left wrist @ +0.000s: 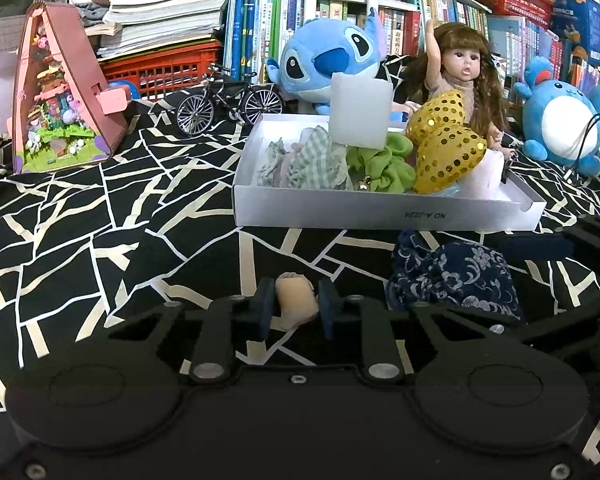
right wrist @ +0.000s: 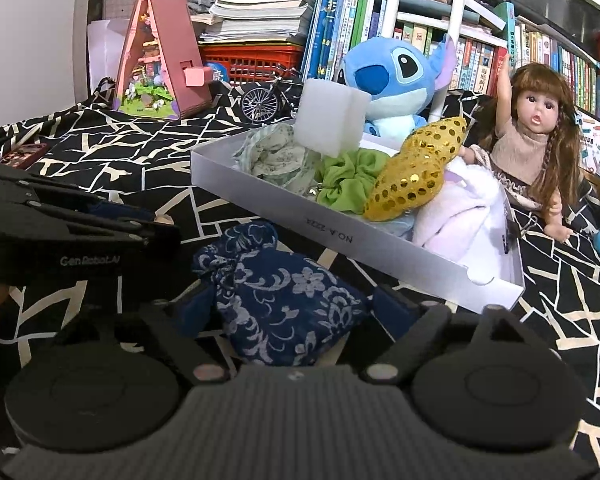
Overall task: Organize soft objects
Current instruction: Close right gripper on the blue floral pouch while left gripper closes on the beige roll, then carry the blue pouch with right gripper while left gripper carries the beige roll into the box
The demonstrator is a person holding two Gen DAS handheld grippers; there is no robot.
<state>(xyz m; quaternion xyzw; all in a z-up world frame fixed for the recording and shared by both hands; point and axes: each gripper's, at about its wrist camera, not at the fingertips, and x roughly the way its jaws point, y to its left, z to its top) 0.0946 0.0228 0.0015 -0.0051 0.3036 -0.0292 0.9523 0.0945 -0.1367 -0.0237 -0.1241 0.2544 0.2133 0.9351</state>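
The left tongs (left wrist: 292, 306) are pinched narrow on a small beige soft piece (left wrist: 296, 300), low over the black-and-white patterned cloth (left wrist: 100, 240), near and left of the white tray (left wrist: 380, 210). It looks light and squashy, and its far end bulges past the pads, so the grip seems secure enough for a short carry.

The right tongs (right wrist: 290, 312) stand wide around the navy floral pouch (right wrist: 284, 308), which lies on the cloth just in front of the tray's near wall. Whether the pads (right wrist: 392, 308) already press its sides I cannot tell; they sit very close. The pouch looks limp, cloth-skinned and lightly filled, likely to sag and shift. Its fat middle, where the tongs are now, is probably the best hold; the gathered neck (right wrist: 220, 268) at its far left is narrower but may slip.

The tray already holds a green scrunchie (right wrist: 344, 184), a gold sequin cushion (right wrist: 412, 172) and a white foam block (right wrist: 332, 124), so free room lies mostly at its right end.
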